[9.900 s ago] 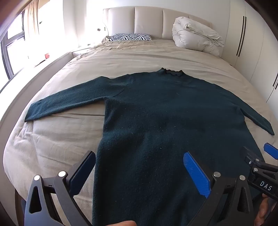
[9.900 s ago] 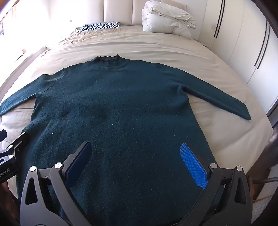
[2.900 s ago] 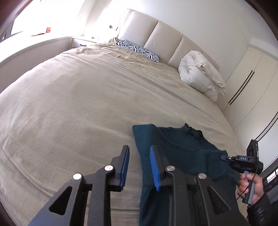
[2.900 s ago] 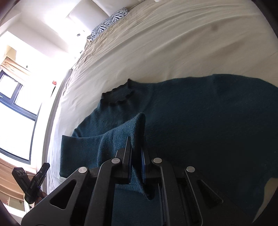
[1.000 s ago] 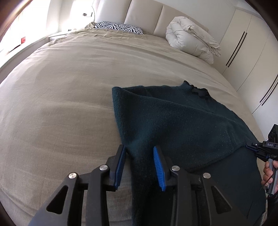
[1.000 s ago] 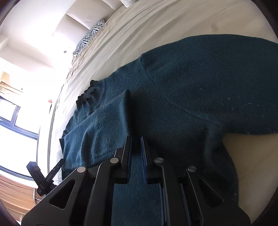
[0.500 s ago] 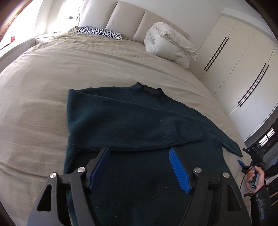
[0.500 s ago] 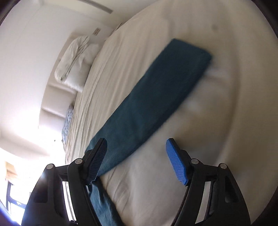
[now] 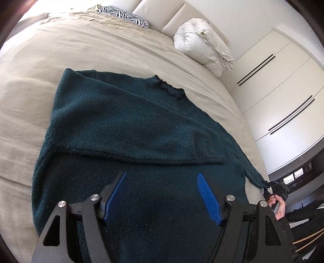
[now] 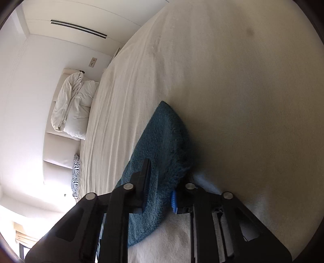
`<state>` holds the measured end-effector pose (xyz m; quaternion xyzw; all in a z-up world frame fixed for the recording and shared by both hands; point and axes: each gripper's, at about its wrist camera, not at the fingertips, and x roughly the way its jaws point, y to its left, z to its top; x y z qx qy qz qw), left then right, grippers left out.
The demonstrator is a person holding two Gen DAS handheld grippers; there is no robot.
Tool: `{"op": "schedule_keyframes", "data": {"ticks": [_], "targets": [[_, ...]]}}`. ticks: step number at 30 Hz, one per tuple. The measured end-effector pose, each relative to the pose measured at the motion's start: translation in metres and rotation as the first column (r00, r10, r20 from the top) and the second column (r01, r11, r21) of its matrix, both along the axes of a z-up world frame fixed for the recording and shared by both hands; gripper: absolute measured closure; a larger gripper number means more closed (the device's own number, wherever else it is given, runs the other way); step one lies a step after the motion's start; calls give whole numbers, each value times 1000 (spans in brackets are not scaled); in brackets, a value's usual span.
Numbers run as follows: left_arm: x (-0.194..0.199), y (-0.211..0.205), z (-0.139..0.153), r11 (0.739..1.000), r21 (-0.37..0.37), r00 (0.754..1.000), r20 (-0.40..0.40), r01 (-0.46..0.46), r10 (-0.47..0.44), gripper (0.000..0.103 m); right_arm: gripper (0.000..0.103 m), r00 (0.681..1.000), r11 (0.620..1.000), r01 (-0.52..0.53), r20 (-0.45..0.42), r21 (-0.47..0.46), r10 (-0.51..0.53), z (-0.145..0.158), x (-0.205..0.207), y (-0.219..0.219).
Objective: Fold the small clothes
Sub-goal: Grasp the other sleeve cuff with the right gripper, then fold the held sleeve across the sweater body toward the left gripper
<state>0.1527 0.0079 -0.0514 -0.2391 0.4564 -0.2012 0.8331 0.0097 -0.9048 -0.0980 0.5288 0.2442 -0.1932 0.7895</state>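
A: Close in on the left wrist view, the left gripper (image 9: pixel 162 194) hangs over the lower body of the dark green sweater (image 9: pixel 129 129), jaws spread wide and released, nothing between the blue pads (image 9: pixel 208 199).

B: And the right gripper (image 10: pixel 160 188)? In its own view the jaws are clenched on the cuff end of the sweater's right sleeve (image 10: pixel 162 145), with the knit bunched between the two fingers.

A: Confirmed from the left view too: out at four o'clock the sleeve tip is drawn to a point where the person's right hand (image 9: pixel 278 206) holds that tool at the edge of the bed (image 9: pixel 26 87).

B: Moving up the frame, the sweater lies flat on the bed's beige sheet, hem nearest the camera, collar (image 9: pixel 169 89) away at twelve o'clock.

A: The left sleeve (image 9: pixel 141 125) is folded across the chest, running from the shoulder at ten o'clock down to its cuff near three o'clock, lying on top of the body.

B: Beyond the collar, bare sheet, then a rolled white duvet (image 9: pixel 204 46) at one o'clock against the padded headboard (image 9: pixel 164 18).

A: A zebra-print pillow (image 9: pixel 125 17) sits at eleven o'clock, well apart from the duvet. White wardrobe doors (image 9: pixel 283 87) fill the two o'clock side.
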Motion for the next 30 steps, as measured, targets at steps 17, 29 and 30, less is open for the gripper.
{"op": "schedule_keyframes", "data": {"ticks": [17, 29, 30], "targets": [[38, -10, 10, 961, -276, 999, -34, 4, -14, 14, 95, 596, 289, -748, -413, -598, 688, 75, 148, 481], [63, -78, -24, 952, -290, 974, -170, 93, -147, 12, 30, 511, 327, -823, -352, -465, 785, 10, 77, 515], [64, -83, -26, 954, -283, 974, -170, 98, -151, 12, 30, 510, 334, -824, -342, -457, 790, 10, 69, 510]]}}
